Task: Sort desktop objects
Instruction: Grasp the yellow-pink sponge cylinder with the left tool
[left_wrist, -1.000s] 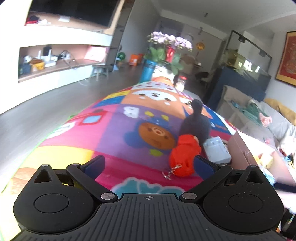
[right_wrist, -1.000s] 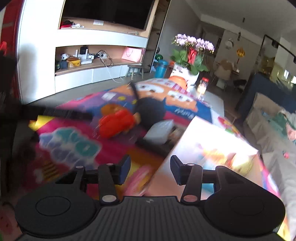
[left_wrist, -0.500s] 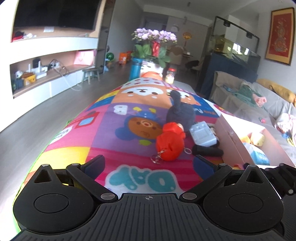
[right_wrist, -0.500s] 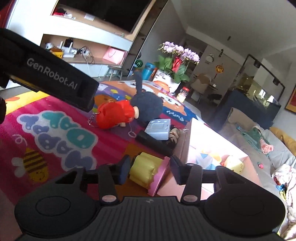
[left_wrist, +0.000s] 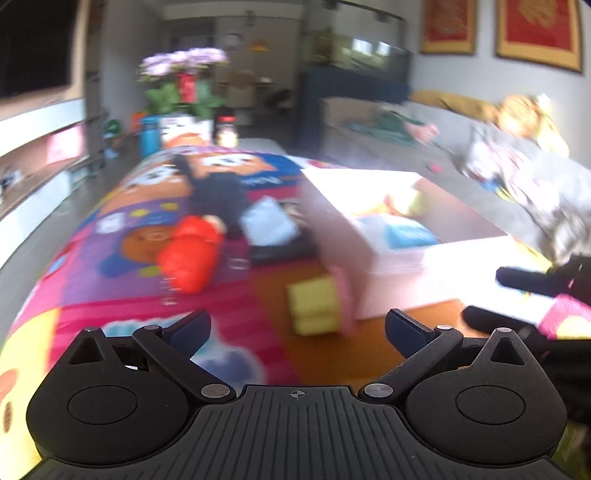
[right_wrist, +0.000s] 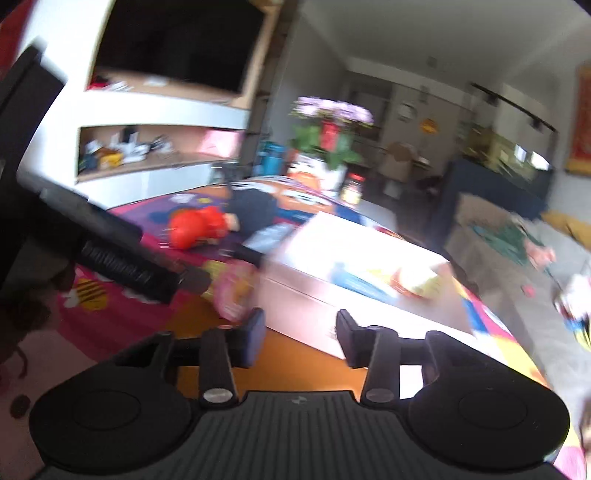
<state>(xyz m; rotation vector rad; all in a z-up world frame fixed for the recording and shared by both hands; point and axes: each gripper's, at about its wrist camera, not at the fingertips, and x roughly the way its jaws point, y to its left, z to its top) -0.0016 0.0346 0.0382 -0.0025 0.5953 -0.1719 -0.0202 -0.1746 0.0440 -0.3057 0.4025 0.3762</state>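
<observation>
Only the left wrist view shows the yellow block toy (left_wrist: 314, 310) whole: a squat yellow shape with a pink rim, lying on the play mat (left_wrist: 110, 258) just beside the near wall of the pink box (left_wrist: 391, 291). The right wrist view catches only a pink blur of it (right_wrist: 232, 295) beside the box (right_wrist: 295, 295), and alone shows the left device as a dark bar across its left side. The open, straight-walled box holds a blue-and-white flat thing (left_wrist: 410, 232) and soft yellow shapes, too blurred to name. On the mat's bright cartoon print, farther back, lie a glossy red plush toy (left_wrist: 188, 254), a dark plush (left_wrist: 218, 195) and a pale blue pack (left_wrist: 269, 221), close together. The left hand-held gripper (left_wrist: 297, 326) stands wide open and empty. The right hand-held gripper (right_wrist: 300, 338) has just been opening; nothing is between its jaws, which hover before the box wall.
</observation>
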